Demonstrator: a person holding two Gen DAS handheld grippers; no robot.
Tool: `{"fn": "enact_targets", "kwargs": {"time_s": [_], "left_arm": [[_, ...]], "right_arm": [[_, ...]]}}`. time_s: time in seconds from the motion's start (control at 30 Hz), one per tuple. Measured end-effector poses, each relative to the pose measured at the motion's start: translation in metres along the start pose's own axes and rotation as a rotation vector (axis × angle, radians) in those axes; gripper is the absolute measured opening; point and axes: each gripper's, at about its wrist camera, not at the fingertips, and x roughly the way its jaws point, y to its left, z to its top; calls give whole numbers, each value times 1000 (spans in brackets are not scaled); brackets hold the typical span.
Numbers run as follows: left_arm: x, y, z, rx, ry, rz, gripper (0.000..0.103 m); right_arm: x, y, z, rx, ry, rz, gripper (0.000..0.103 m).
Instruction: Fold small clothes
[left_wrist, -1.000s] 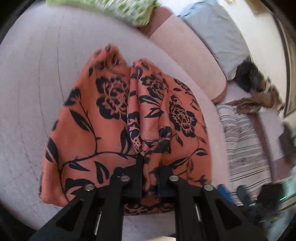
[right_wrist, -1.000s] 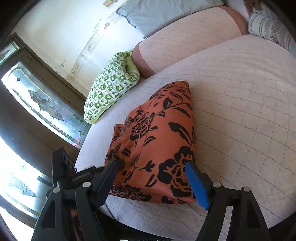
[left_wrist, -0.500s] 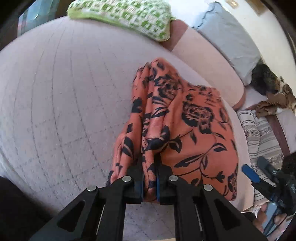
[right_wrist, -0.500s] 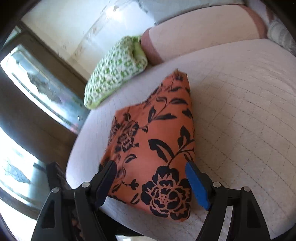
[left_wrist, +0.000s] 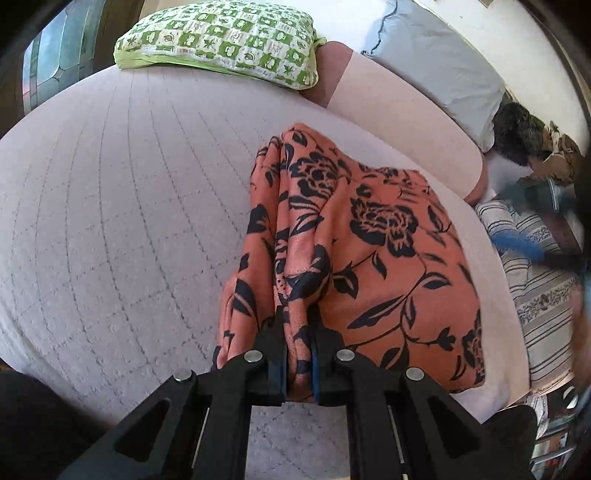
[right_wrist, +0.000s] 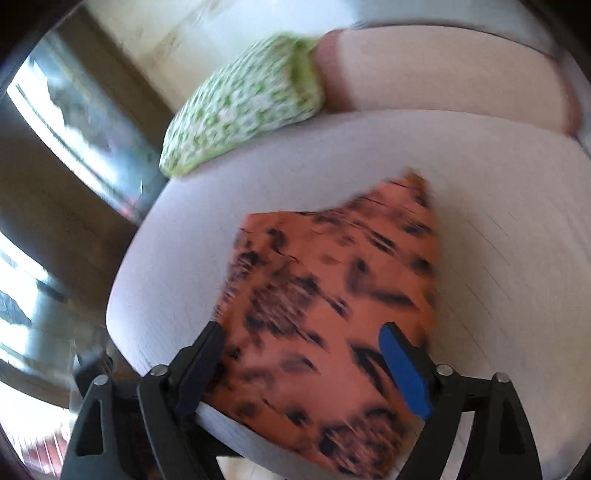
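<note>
Clamped nearly shut, the left hand-held gripper (left_wrist: 298, 354) pinches a bunched ridge at the near edge of the orange cloth with a black flower print (left_wrist: 369, 258), the gathered layers pressed between its black fingers. The right hand-held gripper (right_wrist: 306, 363) holds nothing: its jaws are opening wide, and the cloth seen between them lies below, not touching the pads; this view is blurred.

The cloth rests on the pale quilted bed cover (left_wrist: 129, 221), near the bed's front edge. From the pinch a raised pleat runs away from the camera, while the larger part lies fairly flat to the right, so it looks partly folded, with another fold to come.

To do this step well, the left grip should likely stay firm and low so the pleated layers do not slip apart. The free gripper would best take the opposite edge or corner cleanly, catching all layers at once and not the bed cover beneath. Both edges should then travel together, keeping the cloth taut enough to lay flat without dragging it off the front of the bed.

Farther back lie a green-and-white patterned cushion (left_wrist: 221, 37), a long pink bolster (left_wrist: 406, 122) and a grey pillow (left_wrist: 436, 74).
</note>
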Motion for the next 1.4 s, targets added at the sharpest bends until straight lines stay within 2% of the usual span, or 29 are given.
{"fn": "enact_targets", "kwargs": {"time_s": [0.03, 0.07, 0.13, 0.17, 0.27, 0.3, 0.37, 0.4, 0.43, 0.53, 0.63, 0.67, 0.77, 0.8, 0.83, 0.87, 0.9, 0.93, 1.0, 1.07, 1.1, 1.17, 1.2, 1.23, 1.27, 1.3, 1.33, 1.4], "left_arm": [[0, 0, 0, 6, -5, 1, 9], [0, -1, 0, 15, -10, 3, 9], [-2, 1, -3, 26, -16, 5, 10], [-3, 0, -3, 33, -20, 8, 10], [-5, -1, -6, 66, -31, 14, 10], [-5, 0, -6, 65, -31, 7, 10], [-4, 1, -6, 62, -28, 3, 10], [-4, 2, -6, 61, -31, 0, 10], [-7, 2, -5, 60, -40, -3, 9], [-32, -9, -1, 110, -130, 9, 9], [-58, -19, 0, 157, -221, 29, 9], [-59, -18, 0, 163, -225, 46, 9], [-34, 1, -3, 93, -131, 87, 9], [-16, 12, -3, 44, -47, 76, 15], [-5, 21, -4, 9, 8, 49, 24], [-5, 26, -3, -17, 3, 36, 29], [-8, 31, -2, -49, 2, 17, 34], [-8, 34, -2, -71, 6, -1, 34], [-9, 35, -3, -81, 7, -9, 34], [-16, 33, -4, -80, -15, -14, 33], [-27, 31, -5, -65, -44, -10, 32], [-47, 23, -9, -18, -114, -10, 32], [-55, 18, -11, 22, -143, 12, 34], [-53, 15, -12, 46, -130, 43, 40], [-42, 14, -13, 61, -73, 66, 42], [-23, 19, -14, 48, 43, 69, 42], [-22, 27, -15, -5, 65, 44, 42], [-44, 33, -8, -55, -8, 38, 42]], "right_arm": [[21, 18, 20, -32, 83, 27, 89], [37, 30, 32, -42, 127, 35, 89], [77, 53, 54, -69, 218, -13, 89], [99, 64, 63, -92, 246, -48, 89], [144, 69, 73, -23, 312, -70, 89], [156, 68, 73, -15, 328, -112, 88], [168, 71, 69, -54, 333, -179, 69], [166, 73, 69, -85, 327, -190, 39], [163, 72, 70, -81, 329, -176, 19], [137, 63, 80, -8, 268, -77, 14], [108, 65, 83, 1, 200, 6, 14], [104, 66, 84, 11, 186, 43, 14], [126, 68, 77, -5, 207, 77, 20], [143, 65, 72, -14, 256, 50, 26], [159, 59, 64, 3, 308, 17, 28], [158, 55, 57, 27, 264, 33, 28], [150, 56, 55, 26, 211, 58, 35], [141, 57, 53, 21, 187, 92, 52], [126, 60, 53, 25, 178, 125, 67], [103, 66, 54, 2, 117, 133, 67], [90, 67, 53, 4, 84, 163, 69], [74, 57, 42, 55, 45, 236, 78], [75, 49, 34, 81, 53, 250, 84], [82, 42, 27, 98, 79, 242, 85], [98, 31, 15, 130, 126, 219, 85], [112, 19, 16, 160, 150, 226, 84], [108, 12, 12, 181, 125, 256, 83], [82, 4, 11, 229, 60, 318, 84]]}}
